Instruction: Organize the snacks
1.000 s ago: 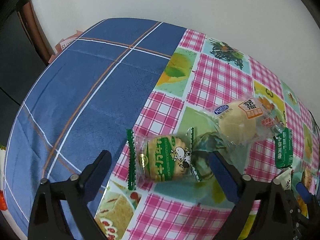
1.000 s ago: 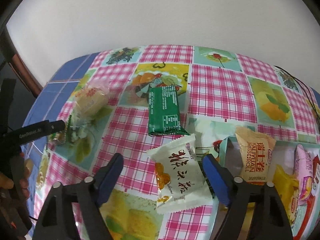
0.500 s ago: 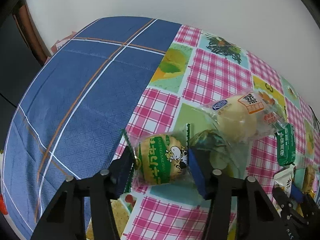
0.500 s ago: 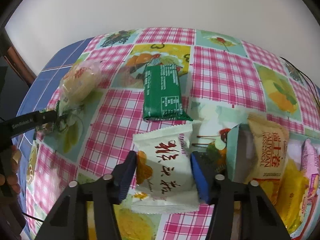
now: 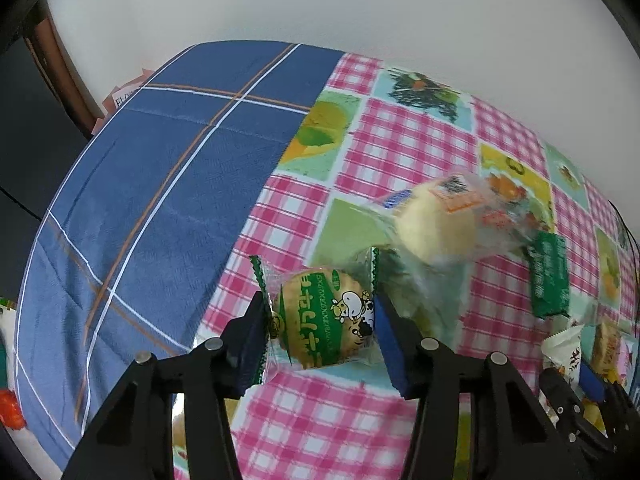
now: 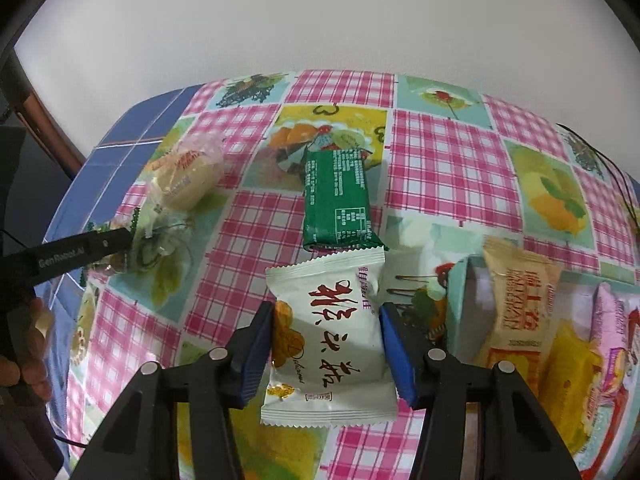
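My left gripper (image 5: 320, 324) is shut on a green cow-print snack pack (image 5: 324, 324), held over the table. My right gripper (image 6: 326, 332) is shut on a white snack packet with red characters (image 6: 332, 340). A clear-wrapped yellow bun (image 5: 436, 232) lies just beyond the left gripper; it also shows in the right wrist view (image 6: 186, 180). A green bar packet (image 6: 338, 200) lies ahead of the right gripper and shows in the left wrist view (image 5: 550, 280). A pale box (image 6: 460, 300) at the right holds several packets, among them a tan one (image 6: 516, 304).
The table has a pink checked fruit-print cloth (image 6: 448, 160) and a blue plaid cloth (image 5: 160, 184) on its left part. A white wall stands behind. The left gripper and a hand show at the left edge of the right wrist view (image 6: 80, 252).
Both grippers have closed from open onto their packets: left on the cow-print pack, right on the white packet. Both packets now sit higher and closer to the cameras.
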The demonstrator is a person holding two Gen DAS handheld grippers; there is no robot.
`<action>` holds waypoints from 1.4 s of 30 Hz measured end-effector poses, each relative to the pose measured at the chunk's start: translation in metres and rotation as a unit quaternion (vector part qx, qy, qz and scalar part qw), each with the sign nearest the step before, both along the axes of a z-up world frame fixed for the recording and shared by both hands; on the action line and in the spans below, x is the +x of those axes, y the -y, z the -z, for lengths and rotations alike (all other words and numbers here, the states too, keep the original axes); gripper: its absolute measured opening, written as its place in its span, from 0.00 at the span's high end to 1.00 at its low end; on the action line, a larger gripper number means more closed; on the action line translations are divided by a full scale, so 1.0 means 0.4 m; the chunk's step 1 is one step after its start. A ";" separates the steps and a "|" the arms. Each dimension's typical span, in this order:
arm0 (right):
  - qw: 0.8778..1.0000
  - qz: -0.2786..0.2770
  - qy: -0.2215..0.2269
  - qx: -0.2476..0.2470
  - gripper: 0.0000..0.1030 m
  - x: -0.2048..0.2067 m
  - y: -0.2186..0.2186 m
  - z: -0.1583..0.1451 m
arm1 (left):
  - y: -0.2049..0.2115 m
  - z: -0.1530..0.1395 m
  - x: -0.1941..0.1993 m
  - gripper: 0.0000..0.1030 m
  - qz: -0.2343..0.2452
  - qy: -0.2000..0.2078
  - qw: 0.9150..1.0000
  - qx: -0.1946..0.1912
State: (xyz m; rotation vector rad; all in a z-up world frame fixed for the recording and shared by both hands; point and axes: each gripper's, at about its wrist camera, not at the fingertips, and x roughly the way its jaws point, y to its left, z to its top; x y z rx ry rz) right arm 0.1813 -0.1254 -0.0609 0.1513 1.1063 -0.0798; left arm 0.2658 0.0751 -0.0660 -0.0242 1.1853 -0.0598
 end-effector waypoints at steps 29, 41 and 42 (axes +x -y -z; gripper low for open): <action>0.997 0.069 0.020 0.025 0.46 -0.315 0.157 -0.198 | 0.230 -0.243 -0.293 0.48 0.058 0.042 0.997 -0.004; 0.991 0.132 -0.008 0.024 0.46 -0.426 0.293 -0.172 | 0.366 -0.215 -0.392 0.48 0.109 0.022 0.994 -0.009; 0.990 0.140 -0.009 0.023 0.46 -0.435 0.310 -0.173 | 0.380 -0.213 -0.401 0.48 0.115 0.021 0.993 -0.008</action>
